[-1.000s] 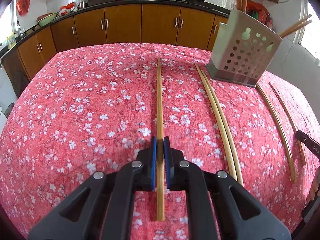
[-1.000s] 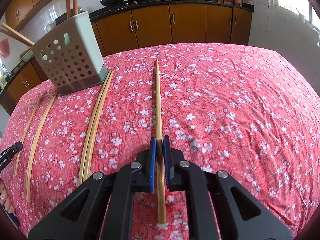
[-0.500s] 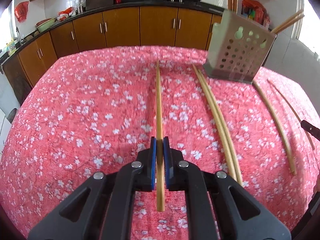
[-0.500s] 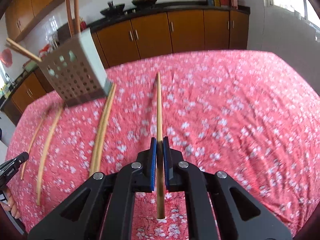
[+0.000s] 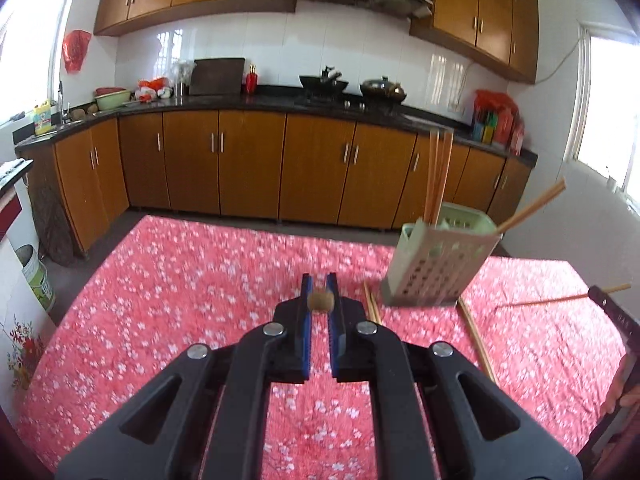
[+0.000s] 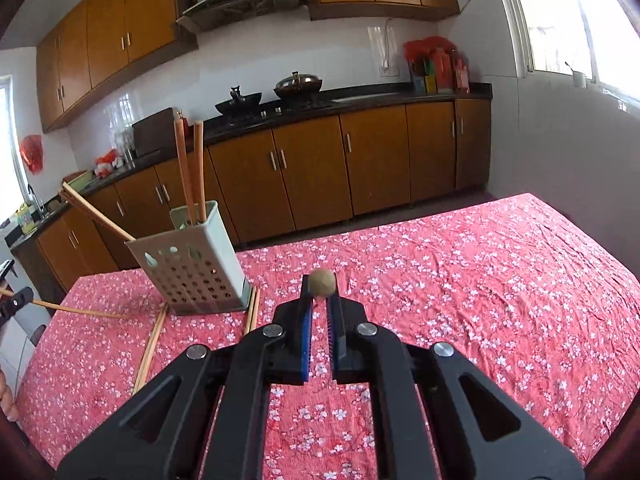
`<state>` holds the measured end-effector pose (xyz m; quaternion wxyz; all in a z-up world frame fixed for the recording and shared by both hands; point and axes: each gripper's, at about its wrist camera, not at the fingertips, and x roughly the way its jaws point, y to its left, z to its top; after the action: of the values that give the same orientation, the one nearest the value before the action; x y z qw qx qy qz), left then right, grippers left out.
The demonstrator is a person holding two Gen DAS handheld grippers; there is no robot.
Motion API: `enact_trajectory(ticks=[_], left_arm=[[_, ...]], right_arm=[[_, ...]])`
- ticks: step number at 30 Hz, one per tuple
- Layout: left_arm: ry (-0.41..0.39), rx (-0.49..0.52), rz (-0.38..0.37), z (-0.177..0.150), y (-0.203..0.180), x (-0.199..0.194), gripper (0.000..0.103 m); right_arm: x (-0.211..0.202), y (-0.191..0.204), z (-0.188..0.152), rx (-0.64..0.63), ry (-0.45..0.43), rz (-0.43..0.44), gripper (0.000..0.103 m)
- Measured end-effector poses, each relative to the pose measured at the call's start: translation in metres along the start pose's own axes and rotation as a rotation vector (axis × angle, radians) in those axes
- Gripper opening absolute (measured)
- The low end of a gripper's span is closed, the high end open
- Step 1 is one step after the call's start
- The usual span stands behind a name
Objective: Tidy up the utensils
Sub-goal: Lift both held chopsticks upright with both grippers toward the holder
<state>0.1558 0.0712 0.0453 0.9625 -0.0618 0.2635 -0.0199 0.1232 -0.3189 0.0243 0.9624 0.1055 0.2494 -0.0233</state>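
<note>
Pale wooden chopstick (image 5: 320, 301) clamped end-on between the blue pads of the left hand-held gripper (image 5: 319, 300), raised above the red floral tabletop (image 5: 168, 280). Two loose chopsticks (image 5: 371, 307) flat on the cloth just left of the pale green perforated plastic utensil holder (image 5: 436, 268), four sticks already inside. Further right, second pale wooden chopstick (image 6: 322, 283) gripped end-on in the right hand-held gripper (image 6: 319, 298), likewise clear of the cloth.
</note>
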Motion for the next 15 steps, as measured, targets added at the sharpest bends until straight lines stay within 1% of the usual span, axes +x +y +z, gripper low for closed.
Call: enact_trajectory(ticks=[3, 9, 12, 15], left_arm=[[-0.019, -0.006, -0.003, 0.008, -0.001, -0.004, 0.008], [-0.025, -0.001, -0.004, 0.017, -0.004, -0.003, 0.008], [-0.051, 0.009, -0.019, 0.025, -0.004, -0.011, 0.008], [-0.071, 0.018, -0.050, 0.037, -0.011, -0.022, 0.008]], right_arm=[[0.001, 0.000, 0.000, 0.005, -0.005, 0.000, 0.007], [0.002, 0.003, 0.005, 0.001, -0.019, 0.006, 0.007], [-0.008, 0.010, 0.019, -0.013, -0.060, 0.028, 0.007], [-0.021, 0.022, 0.039, -0.020, -0.102, 0.080, 0.007]])
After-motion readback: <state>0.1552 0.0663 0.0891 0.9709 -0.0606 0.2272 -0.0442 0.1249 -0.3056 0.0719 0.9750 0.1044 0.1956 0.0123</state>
